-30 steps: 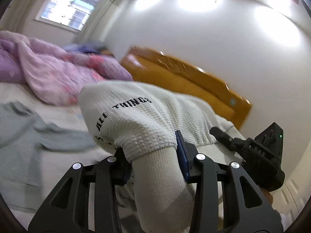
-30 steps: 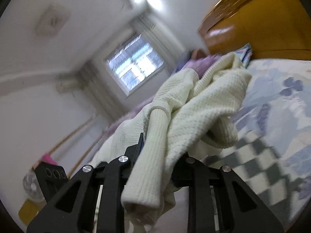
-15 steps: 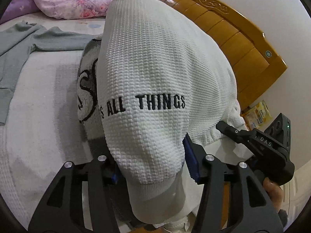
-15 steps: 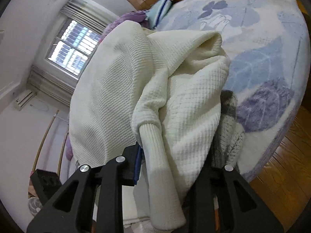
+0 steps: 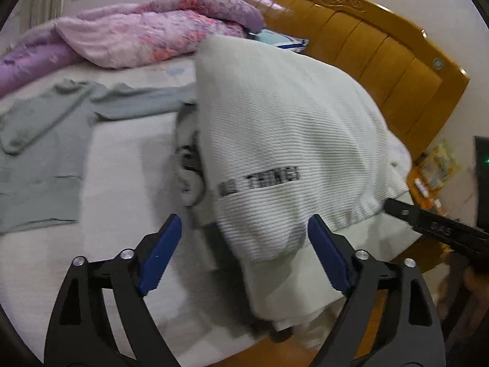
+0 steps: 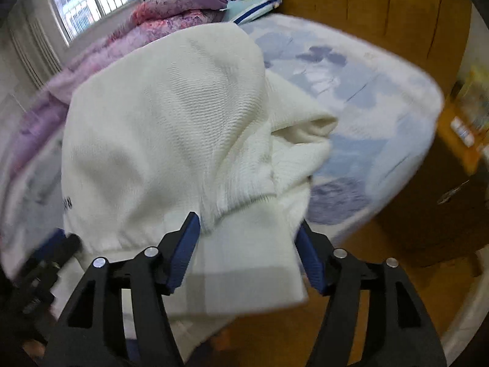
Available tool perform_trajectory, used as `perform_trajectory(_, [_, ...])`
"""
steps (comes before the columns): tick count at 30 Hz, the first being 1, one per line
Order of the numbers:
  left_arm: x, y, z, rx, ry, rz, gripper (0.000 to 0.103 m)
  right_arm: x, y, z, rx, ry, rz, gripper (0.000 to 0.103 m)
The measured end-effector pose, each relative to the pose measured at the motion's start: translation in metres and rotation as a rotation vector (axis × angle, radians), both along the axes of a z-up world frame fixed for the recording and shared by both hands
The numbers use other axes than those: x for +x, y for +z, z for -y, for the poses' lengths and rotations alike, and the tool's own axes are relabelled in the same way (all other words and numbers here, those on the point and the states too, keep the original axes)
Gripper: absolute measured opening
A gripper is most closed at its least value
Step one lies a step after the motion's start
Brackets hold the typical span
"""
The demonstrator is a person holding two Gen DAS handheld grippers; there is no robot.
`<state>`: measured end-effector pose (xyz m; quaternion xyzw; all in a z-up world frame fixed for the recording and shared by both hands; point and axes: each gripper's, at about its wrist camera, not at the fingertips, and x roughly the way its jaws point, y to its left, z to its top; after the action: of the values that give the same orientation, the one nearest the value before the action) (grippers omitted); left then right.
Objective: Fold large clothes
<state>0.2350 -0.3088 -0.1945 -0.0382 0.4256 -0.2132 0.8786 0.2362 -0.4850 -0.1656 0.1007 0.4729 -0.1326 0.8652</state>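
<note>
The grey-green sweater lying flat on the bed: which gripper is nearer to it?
Left. The left gripper, jaws opening, hangs over the bed beside the grey-green sweater. The right gripper sits beyond the white sweater, at the bed's edge.

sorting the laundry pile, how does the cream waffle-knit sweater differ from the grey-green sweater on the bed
The cream waffle-knit sweater is bunched in a raised heap at the bed's near edge; the grey-green sweater lies spread flat, one sleeve stretched out. The cream one carries black lettering; the grey-green one looks plain. The cream one has a ribbed cuff between the opening jaws of the left gripper; the grey-green one lies apart from it. Both are long-sleeved knits on the same bed.
</note>
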Motion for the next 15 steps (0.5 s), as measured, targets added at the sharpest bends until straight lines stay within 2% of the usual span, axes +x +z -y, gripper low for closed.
perform_trajectory(2, [-0.006, 0.008, -0.007, 0.015, 0.016, 0.014, 0.090, -0.011, 0.017, -0.013, -0.093, -0.013, 0.030, 0.068])
perform_trajectory(5, [-0.019, 0.022, -0.018, 0.033, 0.012, 0.028, 0.091, -0.020, 0.028, -0.027, -0.080, 0.021, 0.078, 0.074])
perform_trajectory(8, [-0.028, 0.035, -0.031, 0.012, 0.008, 0.033, 0.091, -0.027, 0.038, -0.057, -0.113, 0.079, 0.106, 0.085])
perform_trajectory(11, [-0.036, 0.051, -0.046, 0.015, 0.016, 0.052, 0.092, -0.038, 0.054, -0.089, -0.128, 0.115, 0.145, 0.086])
perform_trajectory(15, [-0.053, 0.071, -0.073, 0.050, 0.059, 0.106, 0.093, -0.055, 0.076, -0.127, -0.178, 0.132, 0.201, 0.094])
